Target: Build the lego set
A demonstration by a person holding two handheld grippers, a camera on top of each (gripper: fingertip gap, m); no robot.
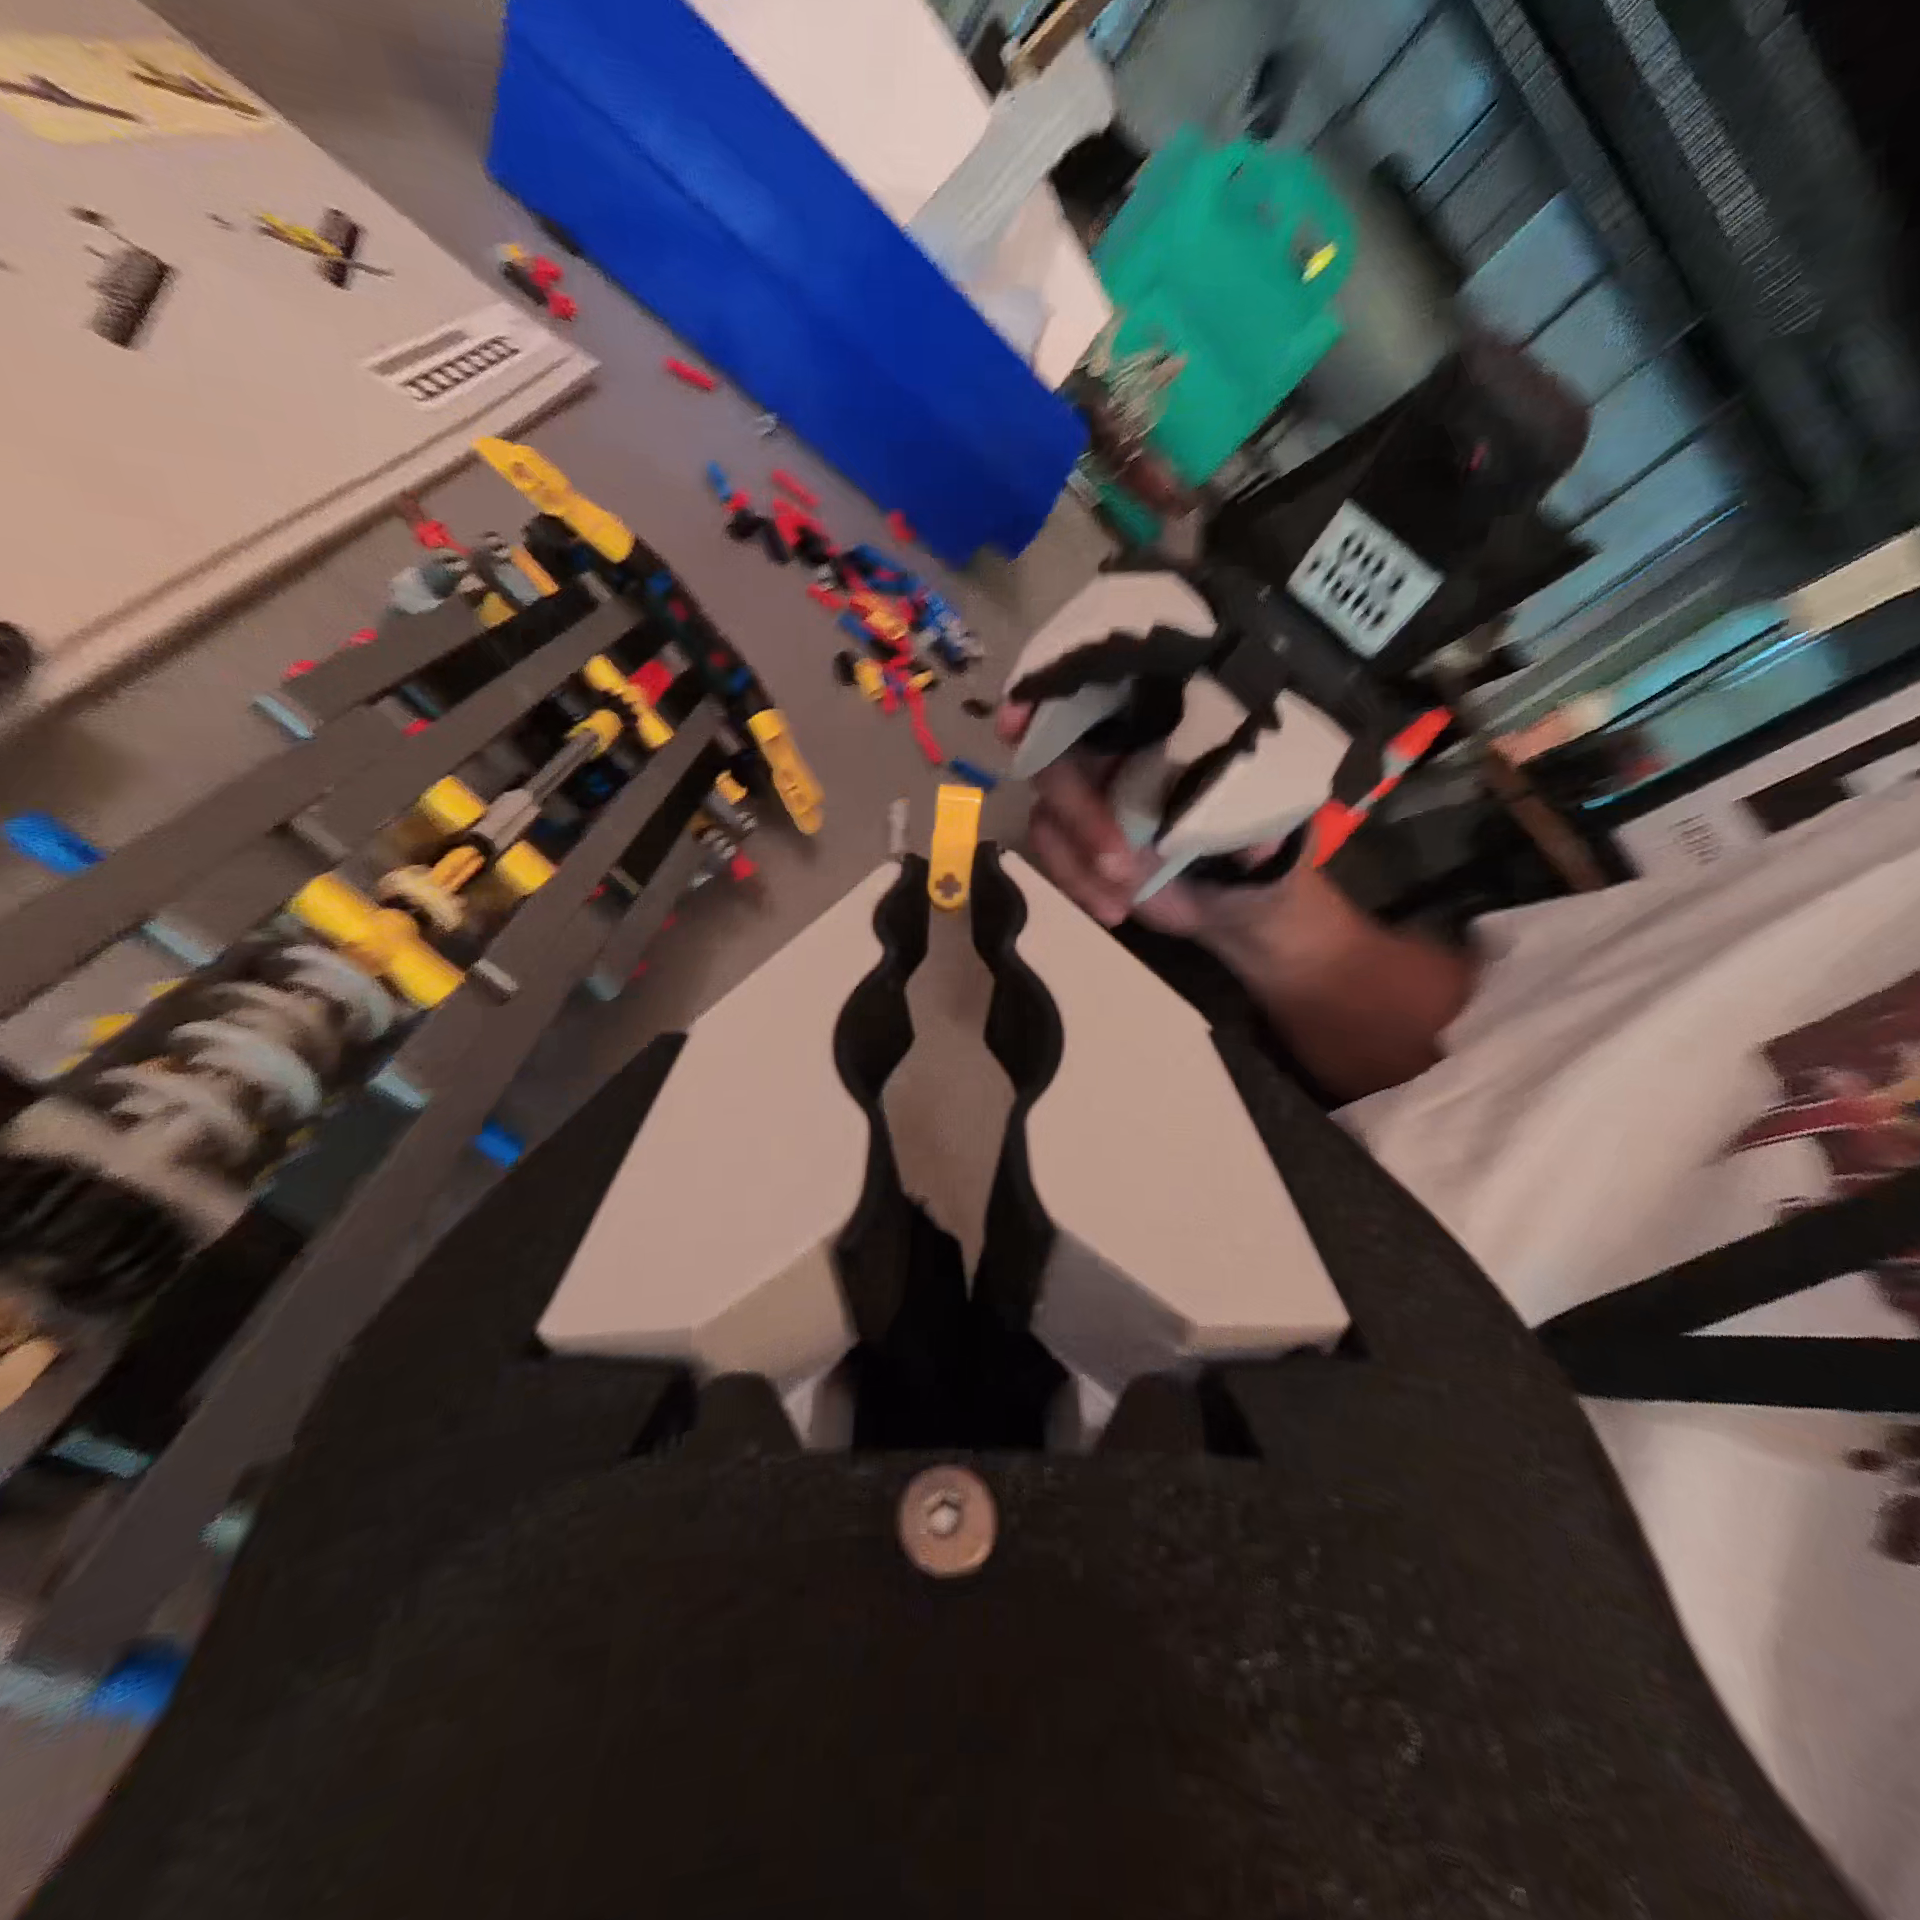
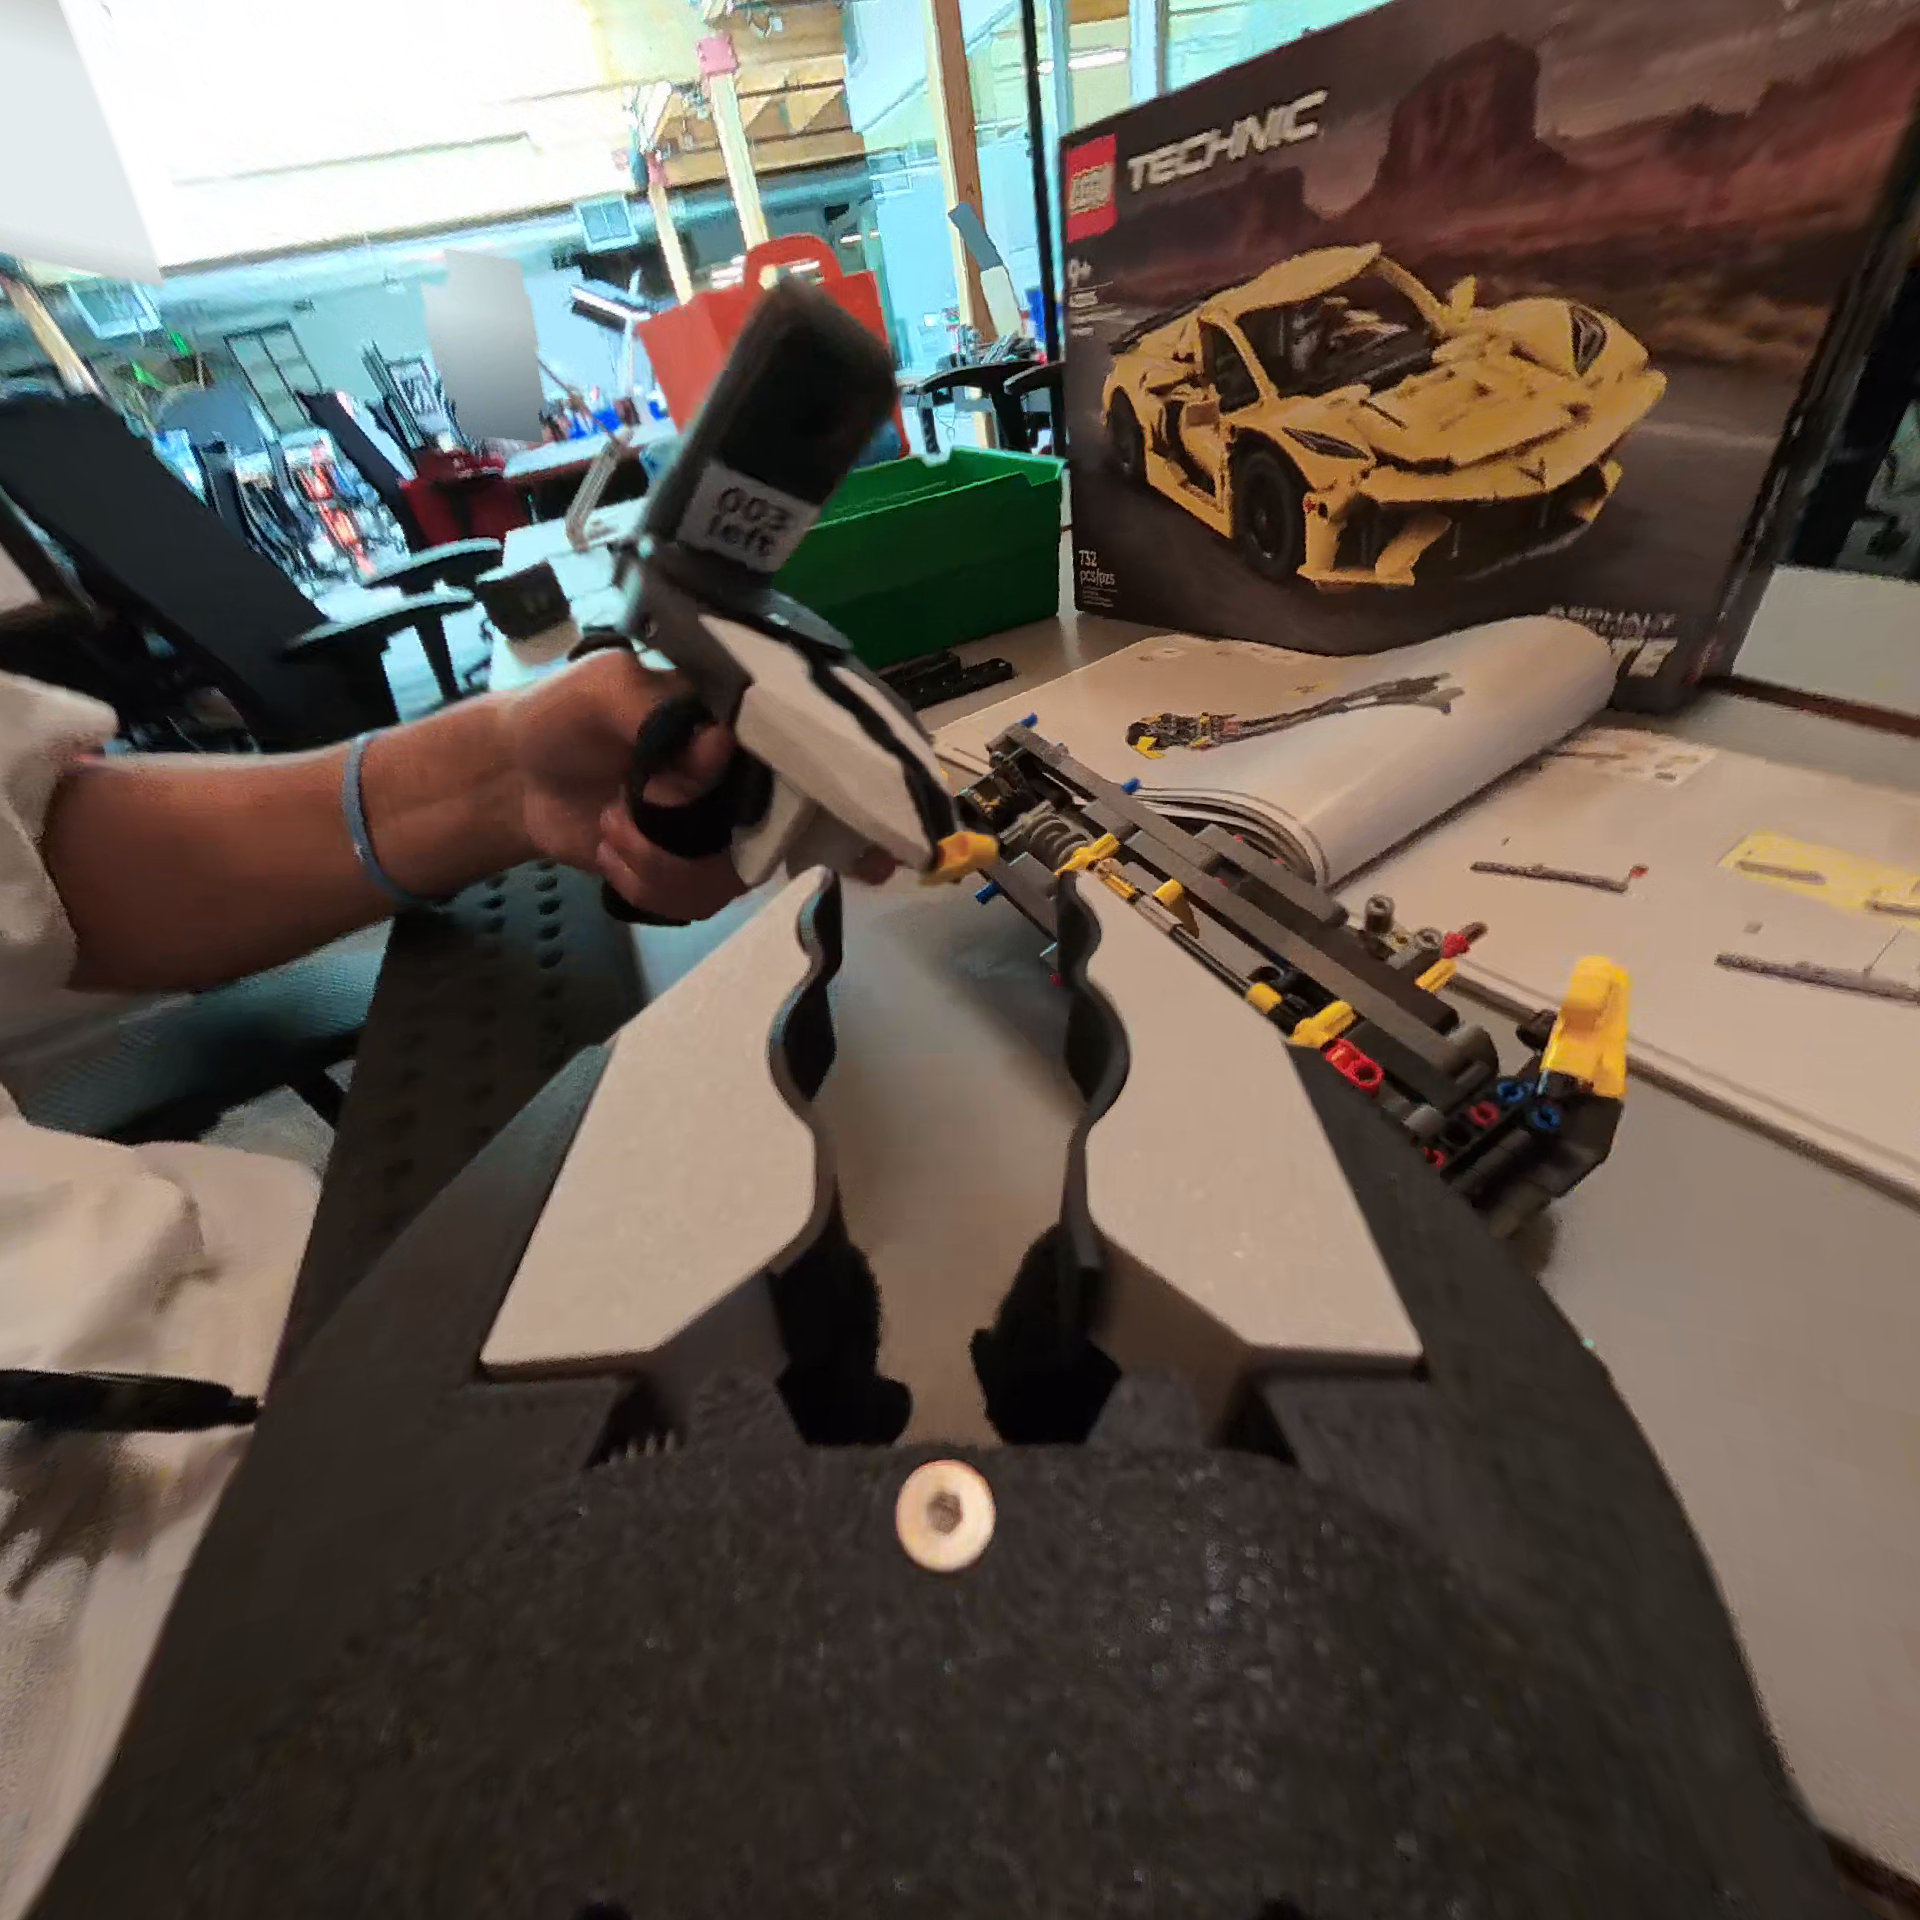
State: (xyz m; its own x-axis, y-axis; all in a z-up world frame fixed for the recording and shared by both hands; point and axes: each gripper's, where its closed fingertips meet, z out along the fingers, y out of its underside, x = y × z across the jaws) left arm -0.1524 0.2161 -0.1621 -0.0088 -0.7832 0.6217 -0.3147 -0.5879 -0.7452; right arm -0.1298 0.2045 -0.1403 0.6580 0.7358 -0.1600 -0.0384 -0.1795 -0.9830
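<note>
In the left wrist view, the left gripper [image 1: 951, 868] sits at centre frame with its fingers pinching a small yellow lego piece [image 1: 952, 844] at the very tips, the piece sticking out beyond them. To the left of the frame lies the long dark lego chassis [image 1: 499, 748], studded with yellow, blue and red parts, blurred by motion. Above the centre, a scatter of loose lego pieces [image 1: 883, 623] in red, blue and black rests on the grey table [image 1: 665, 436], with a blue bin [image 1: 769, 270] behind it. The right gripper [image 1: 1132, 748] shows to the right of centre, held in a hand [image 1: 1122, 862].

In the right wrist view, the right gripper [image 2: 951, 904] has its fingers spread apart, holding nothing; its right fingertip is close against the chassis [image 2: 1299, 956], though contact is unclear. The chassis runs diagonally from centre to the right of the frame. The left gripper [image 2: 935, 842], gripped by a hand [image 2: 613, 779], holds the yellow piece [image 2: 961, 854] just beside the chassis's upper end. An open instruction booklet [image 2: 1351, 727] lies behind, and the set's box [image 2: 1455, 343] stands in the upper right, with a green bin [image 2: 935, 540] to its left.
</note>
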